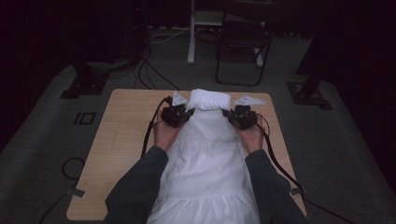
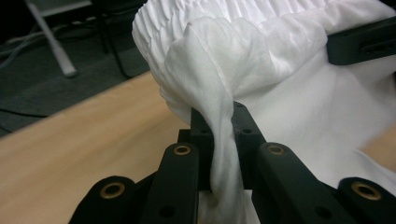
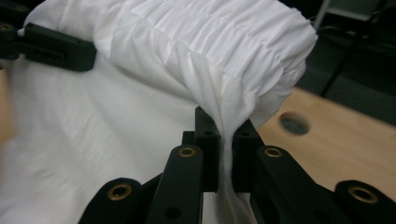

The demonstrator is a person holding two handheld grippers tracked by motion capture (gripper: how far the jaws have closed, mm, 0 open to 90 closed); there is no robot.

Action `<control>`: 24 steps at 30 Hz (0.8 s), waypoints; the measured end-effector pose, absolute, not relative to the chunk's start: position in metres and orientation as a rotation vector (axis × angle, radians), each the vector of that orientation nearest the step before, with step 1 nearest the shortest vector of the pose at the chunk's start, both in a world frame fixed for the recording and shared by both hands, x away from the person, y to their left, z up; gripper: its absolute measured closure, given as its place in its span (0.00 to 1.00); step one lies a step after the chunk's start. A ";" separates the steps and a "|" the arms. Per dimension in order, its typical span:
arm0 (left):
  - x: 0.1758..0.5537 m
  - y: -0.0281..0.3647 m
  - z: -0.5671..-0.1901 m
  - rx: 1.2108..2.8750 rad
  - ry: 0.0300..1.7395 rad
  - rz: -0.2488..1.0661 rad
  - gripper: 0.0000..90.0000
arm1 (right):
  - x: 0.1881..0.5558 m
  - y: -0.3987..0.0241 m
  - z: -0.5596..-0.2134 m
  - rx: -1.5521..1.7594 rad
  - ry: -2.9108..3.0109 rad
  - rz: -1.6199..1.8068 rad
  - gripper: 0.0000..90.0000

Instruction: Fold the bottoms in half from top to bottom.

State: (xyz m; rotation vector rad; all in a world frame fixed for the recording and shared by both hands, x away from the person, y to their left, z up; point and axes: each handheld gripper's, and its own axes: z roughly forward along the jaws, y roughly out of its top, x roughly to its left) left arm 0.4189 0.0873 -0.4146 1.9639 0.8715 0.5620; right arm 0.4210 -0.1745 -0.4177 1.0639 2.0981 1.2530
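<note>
A white garment [image 1: 205, 158] with a gathered, elastic band [image 1: 211, 99] at its far end lies lengthwise down the wooden table [image 1: 121, 135]. My left gripper [image 1: 189, 112] is shut on the cloth at the band's left side; in the left gripper view the fabric [image 2: 223, 140] is pinched between the black jaws. On the band's right side my right gripper [image 1: 228, 113] is shut on the cloth, and the right gripper view has a fold [image 3: 227, 140] squeezed between its jaws. Both hold the band end raised off the table. Each gripper view catches the other gripper's finger [image 2: 362, 42] [image 3: 56, 46] at the far side.
A folding chair [image 1: 243, 42] and a white stand leg [image 1: 191, 32] are on the carpet beyond the table. Black cables [image 1: 149, 130] trail from both grippers across the table. A round hole [image 3: 293, 123] is in the tabletop near the right gripper. Bare wood lies left and right of the garment.
</note>
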 end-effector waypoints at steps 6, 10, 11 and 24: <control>0.361 0.098 -0.435 1.987 0.805 0.524 0.92 | 0.368 -0.178 -0.441 1.001 2.184 1.273 0.94; 0.310 0.106 -0.476 2.030 0.817 0.419 0.92 | 0.326 -0.175 -0.472 0.972 2.274 1.258 0.94; 0.304 0.106 -0.483 2.055 0.814 0.411 0.91 | 0.316 -0.174 -0.483 0.963 2.296 1.224 0.94; 0.290 0.105 -0.555 2.219 0.863 0.236 0.91 | 0.294 -0.161 -0.557 1.040 2.488 1.070 0.94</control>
